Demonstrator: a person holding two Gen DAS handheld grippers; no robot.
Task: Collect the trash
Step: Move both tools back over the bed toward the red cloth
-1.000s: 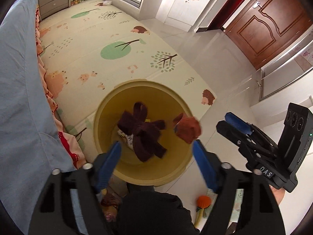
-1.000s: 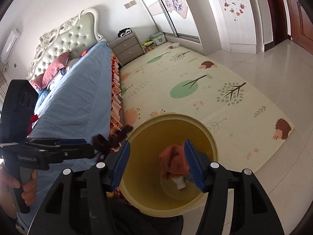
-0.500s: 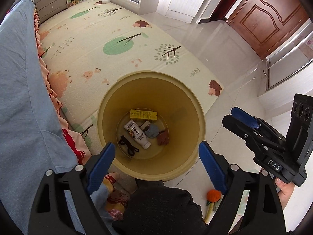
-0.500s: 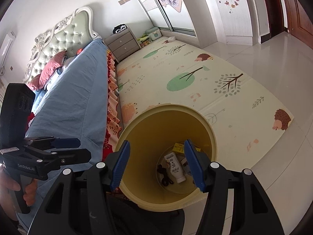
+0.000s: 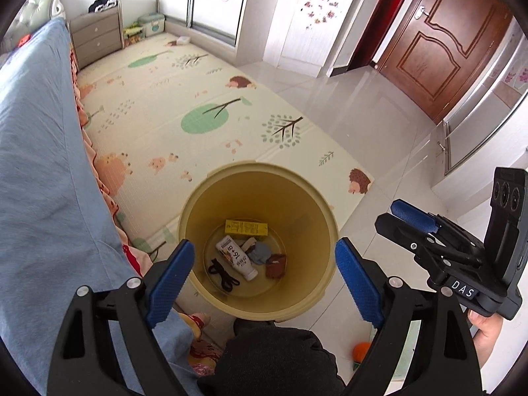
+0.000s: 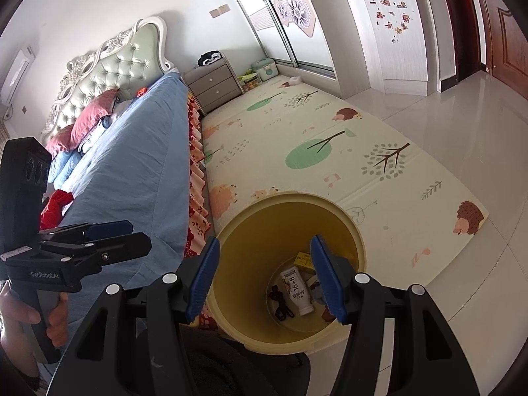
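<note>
A yellow trash bin point(image 5: 194, 211) stands on the floor by the bed; it also shows in the right wrist view point(image 6: 358, 241). Inside lie a white bottle point(image 5: 236, 257), a yellow box point(image 5: 246, 227), a dark cord point(image 5: 222, 274), a grey-blue cloth point(image 5: 260, 252) and a brown cloth point(image 5: 275, 265). My left gripper point(image 5: 260, 274) is open and empty above the bin's mouth. My right gripper point(image 6: 264, 275) is open and empty above the bin, and shows at the right of the left wrist view point(image 5: 409, 224).
A bed with a blue cover point(image 6: 132, 165) runs along the left. A patterned play mat point(image 5: 184, 109) lies beyond the bin, then tiled floor point(image 5: 369, 109) and a wooden door point(image 5: 442, 43). A grey nightstand point(image 6: 211, 87) stands at the far end. An orange object point(image 5: 361, 351) lies near my feet.
The dark and brown cloths left both grippers and fell into the bin. Both grippers now hang open and have risen slightly above it.
</note>
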